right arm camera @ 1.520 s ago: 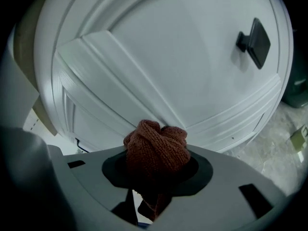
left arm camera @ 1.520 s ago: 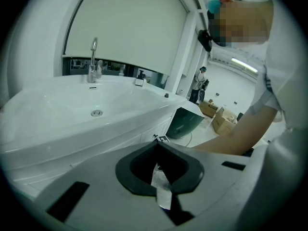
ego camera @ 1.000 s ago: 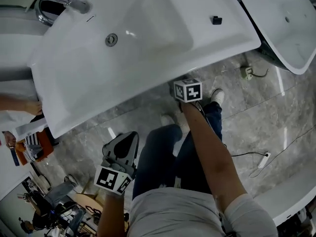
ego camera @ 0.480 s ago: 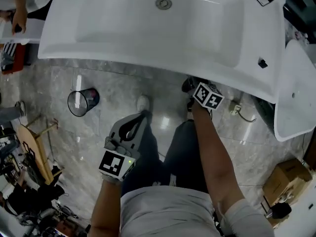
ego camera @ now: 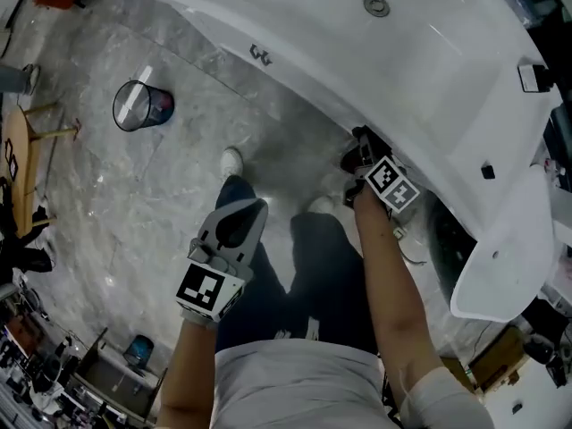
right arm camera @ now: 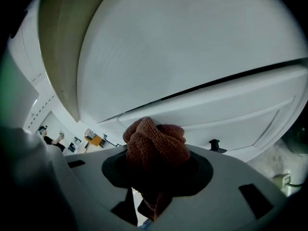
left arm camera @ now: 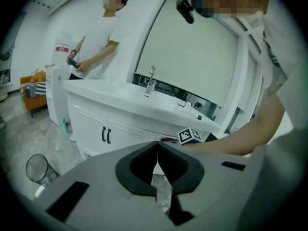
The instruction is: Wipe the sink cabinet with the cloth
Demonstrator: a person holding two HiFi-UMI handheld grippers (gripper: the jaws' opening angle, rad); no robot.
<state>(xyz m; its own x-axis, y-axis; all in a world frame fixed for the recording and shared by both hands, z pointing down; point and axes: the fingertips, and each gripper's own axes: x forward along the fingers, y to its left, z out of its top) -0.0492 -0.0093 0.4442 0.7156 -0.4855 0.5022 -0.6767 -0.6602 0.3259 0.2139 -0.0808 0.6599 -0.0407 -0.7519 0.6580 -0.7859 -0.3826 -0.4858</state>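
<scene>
The white sink cabinet (left arm camera: 91,124) with two black handles (left arm camera: 106,135) stands under a white basin (ego camera: 420,52). My right gripper (right arm camera: 156,153) is shut on a reddish-brown knitted cloth (right arm camera: 156,142), bunched up between its jaws and held close to the white cabinet door (right arm camera: 202,47); whether it touches I cannot tell. In the head view the right gripper (ego camera: 362,153) reaches under the basin's front rim. My left gripper (ego camera: 255,208) hangs over the person's legs, away from the cabinet, jaws closed together with nothing in them (left arm camera: 157,150).
A wire waste bin (ego camera: 141,105) stands on the grey marble floor (ego camera: 170,177) to the left. A person (left arm camera: 103,37) stands at the cabinet's far end. A faucet (left arm camera: 151,77) rises from the basin. A black door knob (right arm camera: 214,145) lies right of the cloth.
The head view has swung round, so the basin now runs diagonally at the upper right. The right gripper stays under the basin's rim with the cloth. The left gripper remains shut over the legs.
</scene>
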